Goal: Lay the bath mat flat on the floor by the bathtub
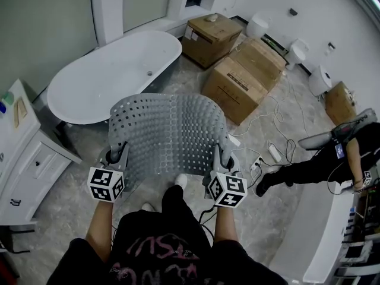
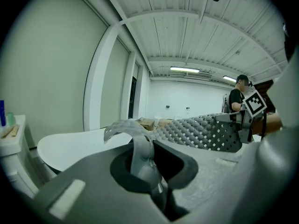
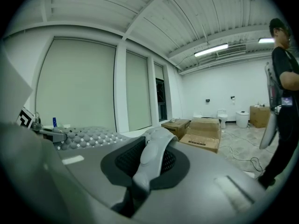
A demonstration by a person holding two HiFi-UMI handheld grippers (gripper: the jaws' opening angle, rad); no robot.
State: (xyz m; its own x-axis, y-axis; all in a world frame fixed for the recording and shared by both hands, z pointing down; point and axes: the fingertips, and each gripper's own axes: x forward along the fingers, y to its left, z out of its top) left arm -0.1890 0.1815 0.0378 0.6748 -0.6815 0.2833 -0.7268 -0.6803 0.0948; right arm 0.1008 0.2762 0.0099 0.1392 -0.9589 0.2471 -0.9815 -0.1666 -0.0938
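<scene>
both forearms are held out forward from the body, roughly parallel and level with one another, with the marker cubes turned up toward the head camera. the left gripper (image 1: 117, 154) and the right gripper (image 1: 223, 155) are set well apart, each at one near corner of the bath mat (image 1: 169, 129). in the left gripper view the jaws are seen closed on a folded bit of the mat's edge (image 2: 140, 153), and in the right gripper view the jaws are likewise clamped on the grey edge (image 3: 153, 155). the mat is held in the air, clear of the floor (image 1: 71, 195), in front of the person and on the near side of the bathtub (image 1: 113, 76). its gripped edge is stretched side to side between the two grippers, and the rest is carried away from the person toward the tub, bowed upward in an arch. its perforated, studded face is seen from above. whether the side-to-side span or the forward run is the longer cannot be told because of the bow. cardboard boxes (image 1: 243, 79) are seen on the floor beyond the mat, to the right of the tub.
</scene>
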